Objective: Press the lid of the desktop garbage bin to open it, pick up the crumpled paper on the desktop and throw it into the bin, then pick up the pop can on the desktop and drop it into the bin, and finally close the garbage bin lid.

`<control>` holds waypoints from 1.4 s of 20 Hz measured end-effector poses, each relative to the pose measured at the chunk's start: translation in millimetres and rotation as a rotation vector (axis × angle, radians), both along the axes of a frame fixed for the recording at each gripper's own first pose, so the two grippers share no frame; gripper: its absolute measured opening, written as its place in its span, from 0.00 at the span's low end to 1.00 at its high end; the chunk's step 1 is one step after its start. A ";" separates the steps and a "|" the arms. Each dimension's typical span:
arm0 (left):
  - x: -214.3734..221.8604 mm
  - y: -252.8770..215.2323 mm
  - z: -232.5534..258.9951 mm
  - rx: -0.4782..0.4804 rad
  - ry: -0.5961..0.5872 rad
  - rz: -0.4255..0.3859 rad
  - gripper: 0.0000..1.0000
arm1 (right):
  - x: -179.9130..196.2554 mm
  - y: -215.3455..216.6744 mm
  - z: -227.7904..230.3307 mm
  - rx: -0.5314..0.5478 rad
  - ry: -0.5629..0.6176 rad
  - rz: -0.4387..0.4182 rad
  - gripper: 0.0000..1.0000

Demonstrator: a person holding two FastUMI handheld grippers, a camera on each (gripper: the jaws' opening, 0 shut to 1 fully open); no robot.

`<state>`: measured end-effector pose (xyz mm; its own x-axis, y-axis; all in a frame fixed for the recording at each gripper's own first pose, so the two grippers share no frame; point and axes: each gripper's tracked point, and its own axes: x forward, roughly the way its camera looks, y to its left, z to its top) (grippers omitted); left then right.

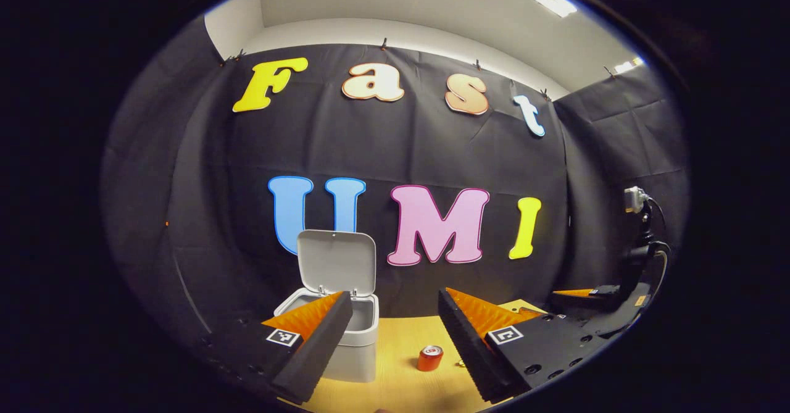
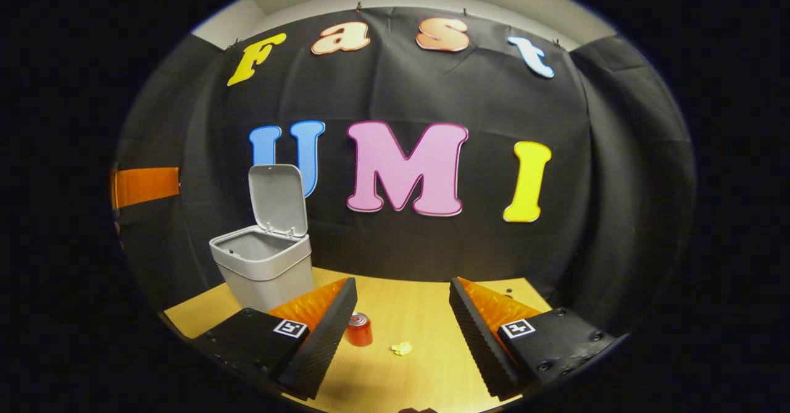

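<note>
Standing at the far left of the wooden surface [image 2: 426, 363], the bin [image 2: 266, 268] with its lid [image 2: 278, 200] tipped upright and the inside showing bare. Lying nearer, the red can [image 2: 358, 329] upright just right of the bin and the small crumpled paper [image 2: 402, 349] a little further right, both apart from the claws. Hovering above the near edge with fingers spread wide and pinching nothing, the left claw [image 1: 392, 333] and the right claw [image 2: 401, 333].

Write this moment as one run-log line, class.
bin lid: open, upright | crumpled paper: on desk | pop can: standing on desk | left hand-held gripper: open, empty | right hand-held gripper: open, empty
</note>
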<state>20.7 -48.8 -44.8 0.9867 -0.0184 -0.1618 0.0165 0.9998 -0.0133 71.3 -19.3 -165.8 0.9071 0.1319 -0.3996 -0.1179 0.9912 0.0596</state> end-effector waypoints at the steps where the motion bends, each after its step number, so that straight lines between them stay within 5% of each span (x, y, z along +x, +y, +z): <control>1: -0.6 0.7 -1.3 0.008 0.005 0.009 0.94 | 7.5 -1.1 -11.9 -0.010 0.021 0.008 0.97; 10: -11.4 13.3 -26.2 0.070 0.088 0.147 0.95 | 14.8 -4.4 -199.2 -0.086 0.527 0.150 0.98; 15: -21.5 19.7 -43.5 0.092 0.149 0.234 0.94 | 3.7 -7.3 -252.2 -0.086 0.739 0.185 0.98; 23: -24.4 22.8 -60.3 0.114 0.218 0.309 0.95 | -3.8 -7.7 -301.9 -0.080 0.896 0.188 0.98; 28: -12.1 13.5 -63.2 0.103 0.218 0.299 0.95 | 1.8 -7.9 -313.5 -0.099 0.890 0.190 0.97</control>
